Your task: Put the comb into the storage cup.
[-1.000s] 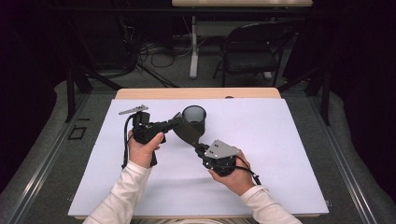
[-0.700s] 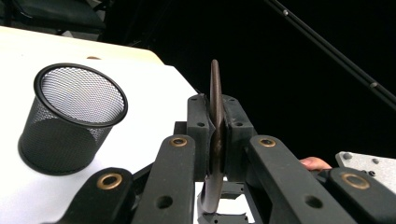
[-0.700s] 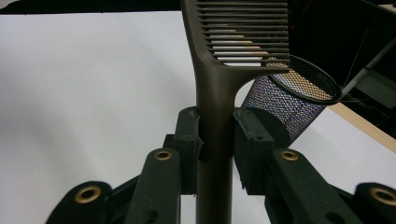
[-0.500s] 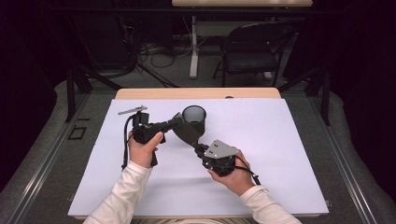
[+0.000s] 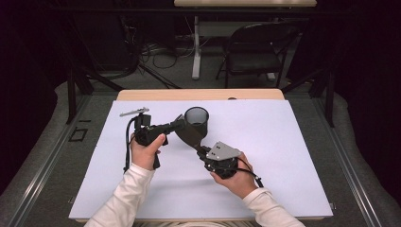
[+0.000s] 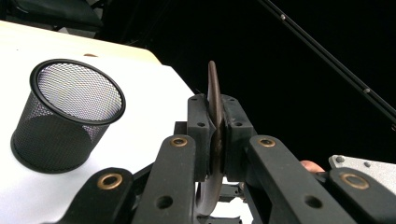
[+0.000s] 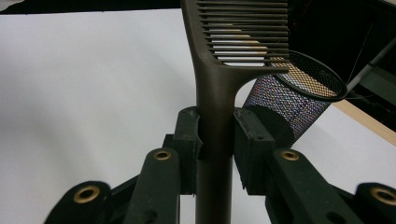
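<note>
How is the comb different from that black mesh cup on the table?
The comb is brown, flat and thin; the mesh cup is black, round and hollow. The comb is held off the table, clamped by both the left gripper and the right gripper; the mesh cup stands upright on the white table cover, untouched.

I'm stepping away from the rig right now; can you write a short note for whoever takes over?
Left gripper: shut on the comb, clamping its toothed end edge-on.
Right gripper: shut on the comb's handle.
Both hold the comb above the white mat, beside the mesh cup, which stands upright and empty.
Done: comb lifted.
Left: probably release one grip and drop the comb into the cup.
</note>
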`<state>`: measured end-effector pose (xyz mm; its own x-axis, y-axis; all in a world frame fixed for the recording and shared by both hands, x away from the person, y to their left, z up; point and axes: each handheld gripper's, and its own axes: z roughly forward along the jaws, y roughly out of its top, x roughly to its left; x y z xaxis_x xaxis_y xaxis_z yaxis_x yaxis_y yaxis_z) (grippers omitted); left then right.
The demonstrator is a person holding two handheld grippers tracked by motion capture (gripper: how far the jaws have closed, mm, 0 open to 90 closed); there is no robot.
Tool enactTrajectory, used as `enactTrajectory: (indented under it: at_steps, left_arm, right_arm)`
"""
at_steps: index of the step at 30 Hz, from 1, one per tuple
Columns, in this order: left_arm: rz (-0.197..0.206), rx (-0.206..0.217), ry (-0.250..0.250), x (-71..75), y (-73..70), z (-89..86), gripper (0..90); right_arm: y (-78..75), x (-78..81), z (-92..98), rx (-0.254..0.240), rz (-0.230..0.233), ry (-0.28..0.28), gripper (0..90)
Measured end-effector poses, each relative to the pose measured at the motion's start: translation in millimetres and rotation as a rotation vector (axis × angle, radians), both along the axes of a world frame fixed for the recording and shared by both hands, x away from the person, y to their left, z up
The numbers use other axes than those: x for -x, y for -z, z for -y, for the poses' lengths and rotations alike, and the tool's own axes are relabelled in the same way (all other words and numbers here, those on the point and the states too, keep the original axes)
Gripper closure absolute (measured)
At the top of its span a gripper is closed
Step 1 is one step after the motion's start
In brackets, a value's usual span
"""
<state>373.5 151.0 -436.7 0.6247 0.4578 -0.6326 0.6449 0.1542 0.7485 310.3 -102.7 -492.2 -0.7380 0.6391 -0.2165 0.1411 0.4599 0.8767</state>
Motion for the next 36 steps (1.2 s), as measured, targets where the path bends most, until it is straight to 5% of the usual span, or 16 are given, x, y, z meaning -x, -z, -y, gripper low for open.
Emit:
enactTrajectory:
  at_steps: [36]
  left_arm:
    - [-0.024, 0.036, -0.011, -3.9, 6.2, -3.0, 84.6]
  right_arm:
    - [3.6, -3.0, -0.5, 0.001, -0.026, -0.005, 66.5]
